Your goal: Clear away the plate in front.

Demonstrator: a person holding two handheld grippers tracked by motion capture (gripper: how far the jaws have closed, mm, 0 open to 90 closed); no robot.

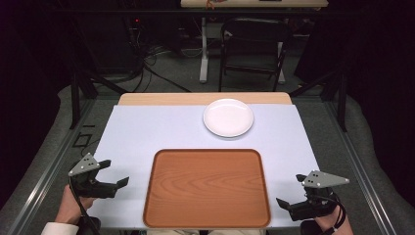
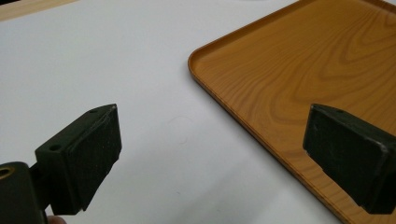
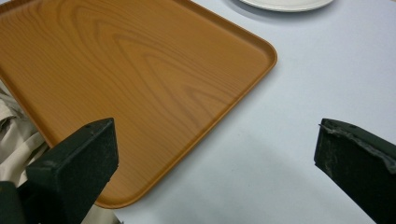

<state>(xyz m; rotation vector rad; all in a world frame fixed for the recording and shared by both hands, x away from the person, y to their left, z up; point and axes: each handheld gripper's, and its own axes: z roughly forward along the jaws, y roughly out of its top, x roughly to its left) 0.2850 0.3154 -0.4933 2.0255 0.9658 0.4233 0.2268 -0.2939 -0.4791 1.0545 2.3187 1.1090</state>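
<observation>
Counter [image 1: 147, 132]: flat, covered by a smooth pale sheet; a strip of light wood shows along its far edge.
Tray [image 1: 207, 188]: wood-grain brown, rectangular with rounded corners and a low raised rim, lying flat at the near middle of the counter; nothing rests in it.
Plate [image 1: 228, 117]: round, white, glossy, shallow, just beyond the tray's far edge and apart from it.
Left claw [image 1: 117, 172]: black, matte, blocky pads; released, jaws spread wide, holding nothing, at the counter's near-left edge beside the tray. In the left gripper view [image 2: 210, 158] 1 pad sits over the pale sheet, the other over the tray's rim.
Right claw [image 1: 288, 192]: same black pads, 1 with a frayed edge; released, empty, at the near-right corner. In the right gripper view [image 3: 215, 168] the tray's rounded corner lies between the jaws.
Open room: bare sheet on both sides of the tray and around the plate.
</observation>
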